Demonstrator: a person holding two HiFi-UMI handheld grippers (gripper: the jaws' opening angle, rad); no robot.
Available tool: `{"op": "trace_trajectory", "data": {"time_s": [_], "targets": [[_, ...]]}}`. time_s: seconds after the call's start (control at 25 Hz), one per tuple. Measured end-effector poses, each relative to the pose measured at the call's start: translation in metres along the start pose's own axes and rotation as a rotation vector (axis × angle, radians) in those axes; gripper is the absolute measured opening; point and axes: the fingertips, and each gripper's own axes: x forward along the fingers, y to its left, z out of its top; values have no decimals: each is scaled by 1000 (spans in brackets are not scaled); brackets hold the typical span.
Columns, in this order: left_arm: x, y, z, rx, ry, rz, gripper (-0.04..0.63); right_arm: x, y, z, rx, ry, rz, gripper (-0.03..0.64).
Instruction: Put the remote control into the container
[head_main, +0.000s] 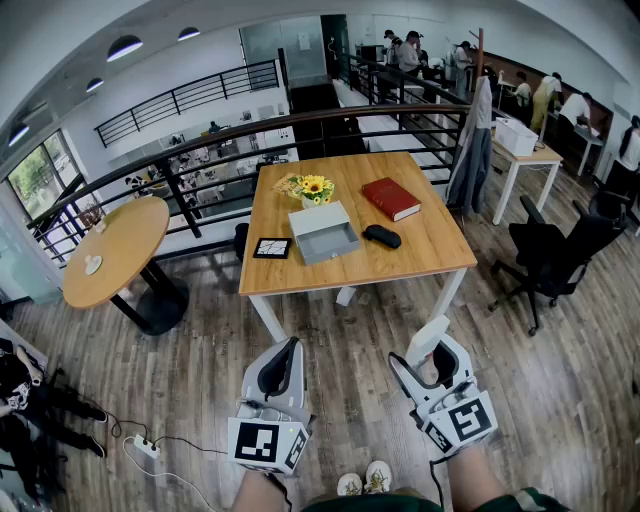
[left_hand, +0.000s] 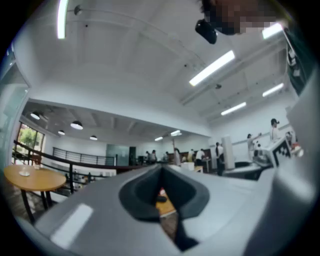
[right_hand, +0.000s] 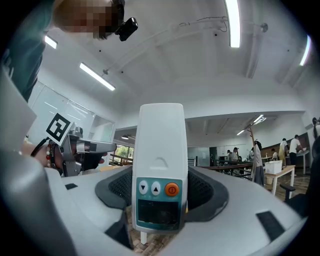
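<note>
While the white plastic remote control with the orange button and small dark screen (right_hand: 159, 150) is already clamped in the right hand-held gripper (head_main: 428, 352), none of the actual delivery has been done yet, tbh. The remote is pinched between that gripper's jaws, which are set wide around its body. It can be seen sticking out forward past the jaw tips in the head view too. The left hand-held gripper (head_main: 285, 358) is pressed together with nothing in it, just held out beside the other one.

The grey open-topped rectangular container (head_main: 332, 246) is parked near the middle of the square light-wood bench (head_main: 425, 250). A red hardback book (head_main: 391, 198), a black oval case-looking thing (head_main: 381, 236) and a small bunch of sunflowers (head_main: 312, 187) are laid out around it. Nothing can be made out inside the container from here, so it's probably empty. Both grippers are held well short of the bench, over the wood-plank floor (head_main: 350, 400), so a good gap is left between remote and container.

So roughly: pickup can be counted as done, everything else is left. The remote has yet to be carried over to the bench, brought above the container's open top, lowered in and let go. This is best reckoned as the early part of the job, with the carry being the step in hand.
</note>
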Motion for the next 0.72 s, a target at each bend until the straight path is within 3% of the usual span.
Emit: {"op": "trace_trajectory", "data": {"time_s": [0.72], "targets": [[4,-23,6,-38,-26,-9,-2,-6,-12,5,7,-14,32,299]]}}
